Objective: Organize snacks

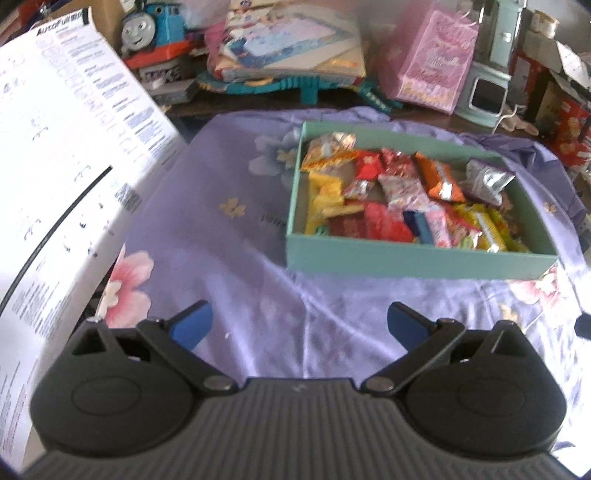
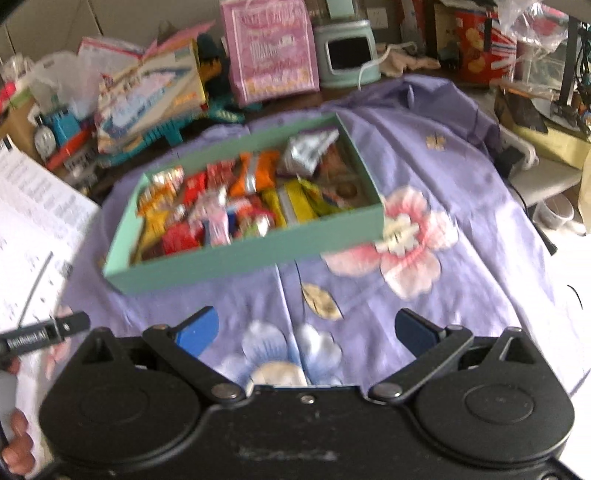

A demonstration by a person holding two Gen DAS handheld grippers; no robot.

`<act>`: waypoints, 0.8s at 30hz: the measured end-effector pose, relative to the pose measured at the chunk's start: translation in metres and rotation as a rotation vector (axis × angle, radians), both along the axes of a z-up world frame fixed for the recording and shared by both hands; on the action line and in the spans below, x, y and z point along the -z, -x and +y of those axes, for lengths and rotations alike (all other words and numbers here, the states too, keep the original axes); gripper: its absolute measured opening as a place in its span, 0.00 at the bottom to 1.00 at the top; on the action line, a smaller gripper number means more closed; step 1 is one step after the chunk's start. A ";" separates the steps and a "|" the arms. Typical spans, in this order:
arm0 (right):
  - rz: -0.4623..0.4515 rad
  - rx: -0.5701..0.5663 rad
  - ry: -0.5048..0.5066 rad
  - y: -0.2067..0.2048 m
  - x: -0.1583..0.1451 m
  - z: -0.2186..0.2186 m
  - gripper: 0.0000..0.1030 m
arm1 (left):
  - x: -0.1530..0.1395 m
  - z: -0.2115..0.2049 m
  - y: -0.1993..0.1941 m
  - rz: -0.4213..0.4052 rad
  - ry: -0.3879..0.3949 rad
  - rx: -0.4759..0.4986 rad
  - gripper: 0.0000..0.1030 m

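A shallow teal box (image 1: 413,258) sits on a purple floral cloth (image 1: 236,266) and holds several wrapped snacks, among them an orange pack (image 1: 439,177), a silver pack (image 1: 485,181) and red packs (image 1: 384,221). The same box (image 2: 236,254) shows in the right wrist view with the snacks inside, such as the orange pack (image 2: 255,173) and silver pack (image 2: 308,149). My left gripper (image 1: 299,326) is open and empty, hovering over the cloth in front of the box. My right gripper (image 2: 306,330) is open and empty, also short of the box.
A large white printed sheet (image 1: 62,177) stands at the left. Behind the cloth are a toy train (image 1: 155,33), picture books (image 1: 288,44), a pink gift bag (image 1: 436,59) and a small teal appliance (image 1: 487,88). Clutter lines the right side (image 2: 535,103).
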State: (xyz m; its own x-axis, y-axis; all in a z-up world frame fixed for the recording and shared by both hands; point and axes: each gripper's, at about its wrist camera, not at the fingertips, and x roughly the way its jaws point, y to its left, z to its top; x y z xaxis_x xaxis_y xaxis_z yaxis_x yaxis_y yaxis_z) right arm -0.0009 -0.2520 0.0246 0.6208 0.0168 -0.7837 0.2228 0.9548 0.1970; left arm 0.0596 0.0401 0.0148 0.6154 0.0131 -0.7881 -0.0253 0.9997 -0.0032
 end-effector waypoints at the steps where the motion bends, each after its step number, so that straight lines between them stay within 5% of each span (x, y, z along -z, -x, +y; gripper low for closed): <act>1: 0.015 0.001 0.006 0.002 0.004 0.001 1.00 | 0.005 0.002 0.001 0.011 0.000 -0.005 1.00; 24: 0.083 -0.008 0.096 -0.012 0.032 0.004 1.00 | 0.046 -0.002 -0.007 0.083 0.001 -0.007 1.00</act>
State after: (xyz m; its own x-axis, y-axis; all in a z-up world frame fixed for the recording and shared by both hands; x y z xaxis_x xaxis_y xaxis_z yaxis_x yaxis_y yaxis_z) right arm 0.0107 -0.2475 -0.0078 0.5542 -0.0557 -0.8305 0.2265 0.9702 0.0860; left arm 0.0667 0.0377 -0.0314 0.5479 0.0165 -0.8364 -0.0324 0.9995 -0.0016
